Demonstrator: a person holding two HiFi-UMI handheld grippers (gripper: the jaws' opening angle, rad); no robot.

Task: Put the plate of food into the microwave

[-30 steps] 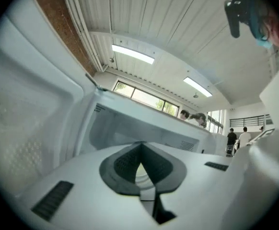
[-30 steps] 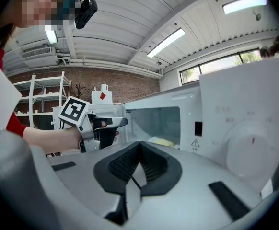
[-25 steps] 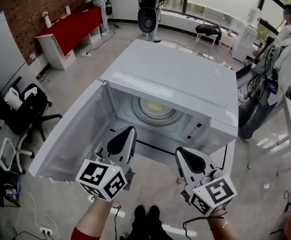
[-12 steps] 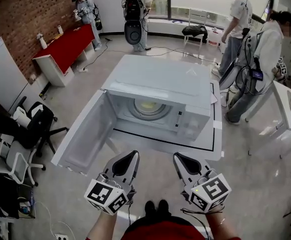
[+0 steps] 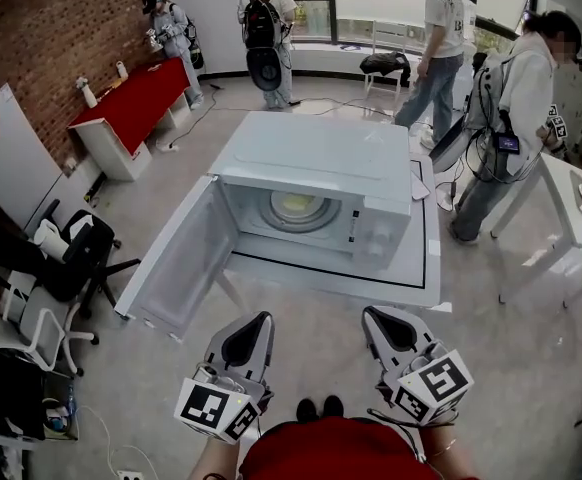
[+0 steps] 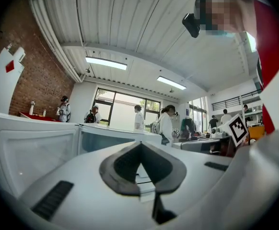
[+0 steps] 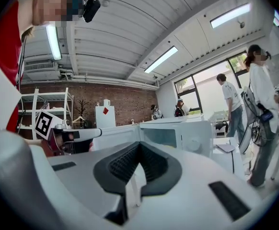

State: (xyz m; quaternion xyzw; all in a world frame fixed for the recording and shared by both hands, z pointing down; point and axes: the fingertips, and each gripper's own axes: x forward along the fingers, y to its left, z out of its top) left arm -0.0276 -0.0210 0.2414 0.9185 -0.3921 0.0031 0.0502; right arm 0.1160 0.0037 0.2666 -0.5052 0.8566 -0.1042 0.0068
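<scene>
The left gripper [image 5: 254,326] and right gripper [image 5: 383,323] were clenched, empty. The plate of food [image 5: 298,206] sat inside the microwave [image 5: 321,158] at twelve o'clock. The open door [image 5: 176,258] lay at ten o'clock, nearest the left gripper.

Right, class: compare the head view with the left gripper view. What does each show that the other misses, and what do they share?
Only the head view: the plate of food inside the microwave, the floor, and an office chair.
Only the left gripper view: the ceiling lights, and a close look at the left gripper, with its jaws together and nothing between them.
Both: the microwave, its open door, the brick wall, and people near the windows.
</scene>
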